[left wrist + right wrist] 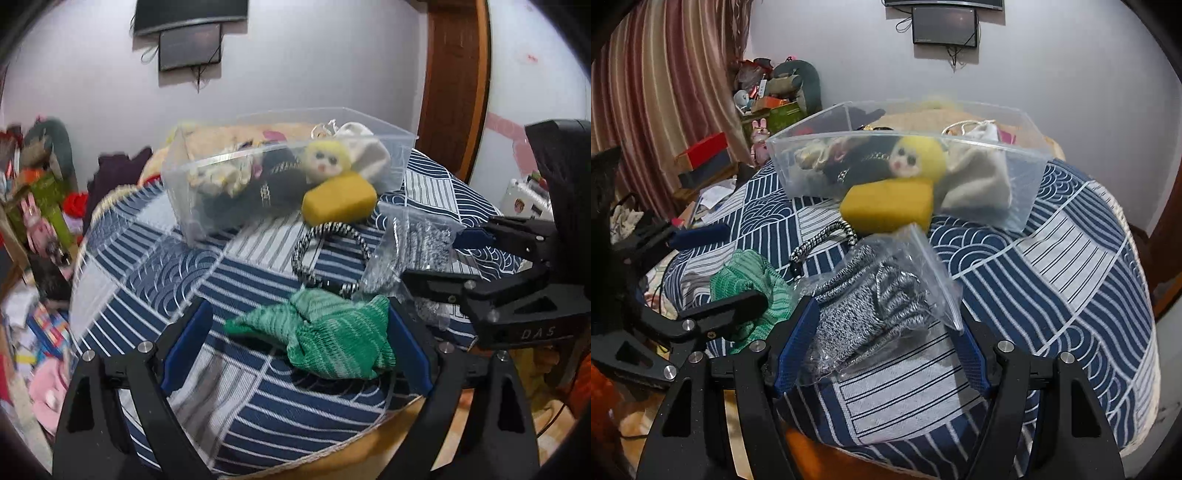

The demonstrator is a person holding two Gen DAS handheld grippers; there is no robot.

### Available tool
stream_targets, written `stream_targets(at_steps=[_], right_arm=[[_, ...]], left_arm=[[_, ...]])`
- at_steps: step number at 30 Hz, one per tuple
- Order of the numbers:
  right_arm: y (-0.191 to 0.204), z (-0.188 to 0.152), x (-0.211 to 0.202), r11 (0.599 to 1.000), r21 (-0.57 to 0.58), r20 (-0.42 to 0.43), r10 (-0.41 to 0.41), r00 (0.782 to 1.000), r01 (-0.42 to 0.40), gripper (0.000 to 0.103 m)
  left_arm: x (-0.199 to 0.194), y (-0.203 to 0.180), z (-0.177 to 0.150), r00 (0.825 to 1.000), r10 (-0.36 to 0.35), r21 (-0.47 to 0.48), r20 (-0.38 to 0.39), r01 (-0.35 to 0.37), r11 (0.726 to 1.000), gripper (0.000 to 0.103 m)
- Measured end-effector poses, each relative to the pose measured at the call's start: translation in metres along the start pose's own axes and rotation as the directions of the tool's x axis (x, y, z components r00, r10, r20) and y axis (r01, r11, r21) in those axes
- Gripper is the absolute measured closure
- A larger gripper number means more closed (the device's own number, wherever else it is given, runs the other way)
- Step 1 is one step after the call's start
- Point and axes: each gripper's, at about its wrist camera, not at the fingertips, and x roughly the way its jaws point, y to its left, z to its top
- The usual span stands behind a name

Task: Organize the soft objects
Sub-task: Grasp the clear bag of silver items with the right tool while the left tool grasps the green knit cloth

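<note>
A green knitted cloth (328, 338) lies on the blue-and-white patterned cloth between the open fingers of my left gripper (295, 336); it also shows in the right wrist view (753, 291). A clear bag of grey knit fabric (875, 306) lies between the open fingers of my right gripper (886, 339), which shows from the side in the left wrist view (439, 258). A yellow sponge (338, 197) and a black-and-white cord loop (328, 254) lie in front of a clear plastic bin (207, 206) that holds a yellow-haired doll (327, 160), a white pouch and other soft items.
The round table (1071, 258) has its near edge just under both grippers. Clutter, boxes and toys (40, 206) crowd the floor and shelf to the left. A striped curtain (657, 92) and a wall screen (943, 26) are behind.
</note>
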Motion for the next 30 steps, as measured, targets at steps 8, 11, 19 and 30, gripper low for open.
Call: stream_targets(at_steps=[8,11,19,30], right_arm=[[-0.003,-0.004,-0.009,1.0,0.013,0.021,0.027,0.999,-0.027,0.071],[-0.005,-0.004,-0.013,0.999,0.024,0.033,0.033,0.999,-0.034,0.076],[-0.005,0.003,-0.027,1.0,0.026,0.085,-0.004,0.996,0.002,0.08],[-0.013,0.028,-0.055,0.998,0.023,0.202,-0.067,0.977,0.064,0.08]], left_arm=[[0.002,0.008,-0.009,0.996,-0.086,-0.075,-0.001,0.086,0.994,0.041],[0.0,0.006,-0.007,0.994,-0.111,-0.068,-0.003,0.11,0.992,0.061],[-0.012,0.003,0.003,0.997,-0.077,-0.035,0.022,0.077,0.996,0.078],[-0.047,0.029,0.044,0.986,0.013,-0.067,0.165,-0.002,0.998,0.079]])
